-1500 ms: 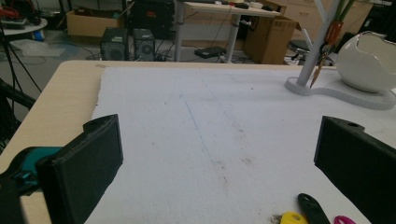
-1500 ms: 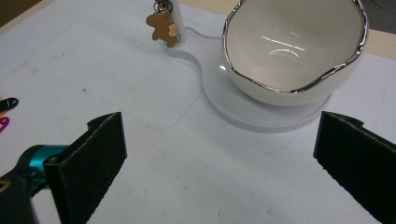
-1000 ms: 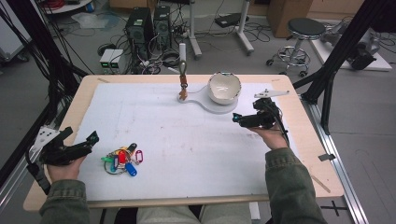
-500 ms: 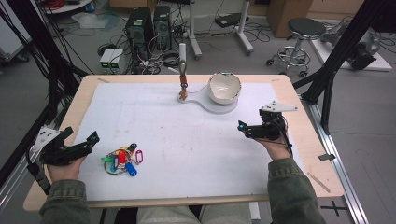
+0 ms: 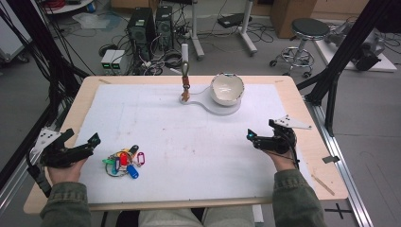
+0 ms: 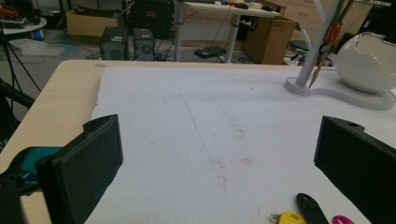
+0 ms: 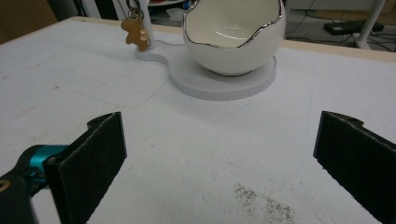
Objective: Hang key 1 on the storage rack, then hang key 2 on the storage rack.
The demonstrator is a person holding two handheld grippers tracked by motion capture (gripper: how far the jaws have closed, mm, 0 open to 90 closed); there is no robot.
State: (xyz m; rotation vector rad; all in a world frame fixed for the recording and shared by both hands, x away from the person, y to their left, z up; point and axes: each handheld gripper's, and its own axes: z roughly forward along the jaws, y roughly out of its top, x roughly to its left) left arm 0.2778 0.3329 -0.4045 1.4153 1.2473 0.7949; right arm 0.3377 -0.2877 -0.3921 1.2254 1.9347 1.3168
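The bunch of keys (image 5: 123, 161), with its red, blue, green, yellow and pink tags, lies on the white mat (image 5: 189, 142) at the near left, just right of the left gripper (image 5: 90, 144). In the left gripper view, a yellow tag (image 6: 290, 218), a black tag (image 6: 312, 210) and a pink tag (image 6: 343, 219) peek in at the bottom edge, between the 2 jaws and nearer the right one.

The left gripper is spread wide and holds nothing; its jaws touch none of the keys. The left hand (image 5: 64, 168) grips it low at the near-left corner of the table (image 5: 85, 94), forearm coming in from the near edge, jaws aimed right and slightly far.

The right gripper (image 5: 253, 138) is also spread wide and empty, over bare mat. The right hand (image 5: 281, 156) holds it at the near right, jaws pointing left; its view looks toward the white eggshell-shaped bowl (image 7: 233, 35) on the flat white stand (image 7: 222, 79) and the gingerbread-man charm (image 7: 136, 31) hanging at the stand's post (image 5: 185, 61).

Compared with 1 second ago, the right gripper has drawn back from beside the bowl toward the near edge, while the left gripper and the keys have not shifted.
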